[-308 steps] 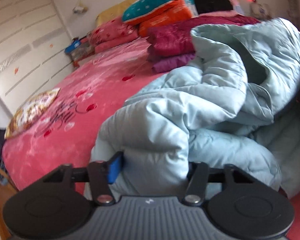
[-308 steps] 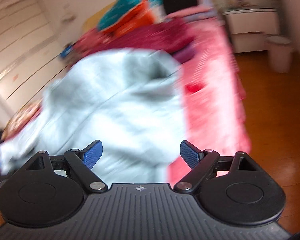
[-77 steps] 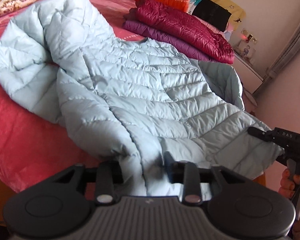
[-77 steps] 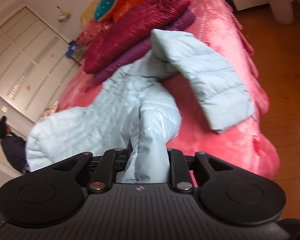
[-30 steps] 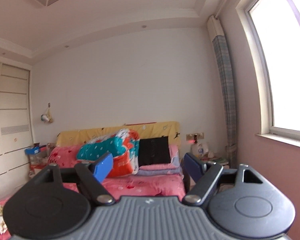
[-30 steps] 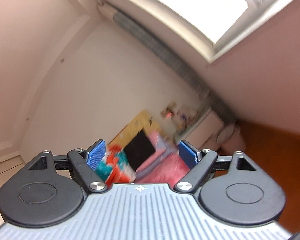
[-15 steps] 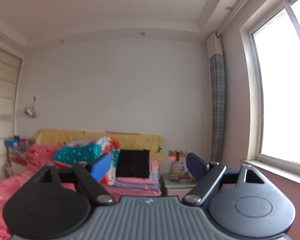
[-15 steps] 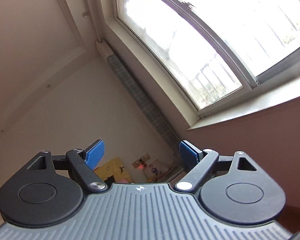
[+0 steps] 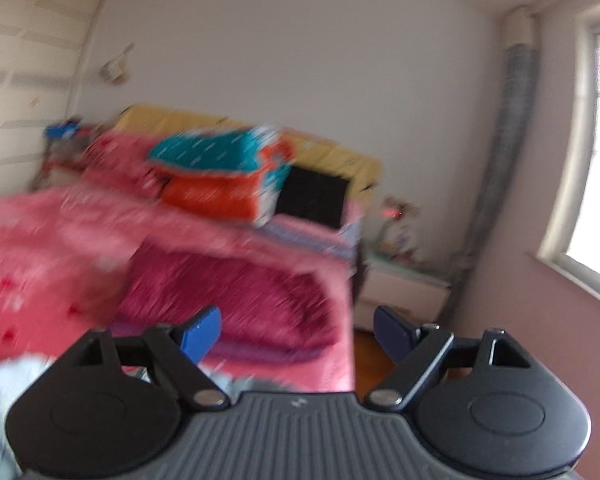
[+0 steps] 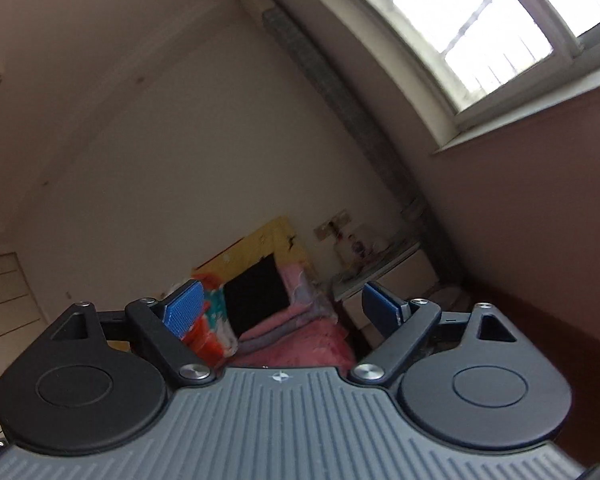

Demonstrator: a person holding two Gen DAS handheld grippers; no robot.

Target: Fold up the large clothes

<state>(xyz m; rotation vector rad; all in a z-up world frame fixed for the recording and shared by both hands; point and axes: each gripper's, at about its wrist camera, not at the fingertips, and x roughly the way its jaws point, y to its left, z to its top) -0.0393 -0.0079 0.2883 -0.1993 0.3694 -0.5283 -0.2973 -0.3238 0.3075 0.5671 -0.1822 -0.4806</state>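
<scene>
In the blurred left wrist view, a strip of the pale blue quilted jacket (image 9: 8,392) shows at the bottom left, lying on the pink bed (image 9: 52,240). My left gripper (image 9: 296,334) hangs above it, open, with nothing between its blue pads. Beyond its fingers lie folded dark red and purple jackets (image 9: 236,304). My right gripper (image 10: 288,312) is open too and empty, tilted towards the far wall and window; the pale blue jacket is out of that view.
Stacked teal and orange bedding (image 9: 220,168) and a black cushion (image 9: 312,196) rest against the yellow headboard (image 9: 340,160). A white nightstand (image 9: 404,300) stands right of the bed, below a curtain and window (image 10: 480,28). A white wardrobe (image 9: 24,80) is on the left.
The left gripper has dropped and tipped down, so the bed and a strip of the pale blue jacket came into view. The right view swung from the window towards the headboard. Both grippers stayed open.
</scene>
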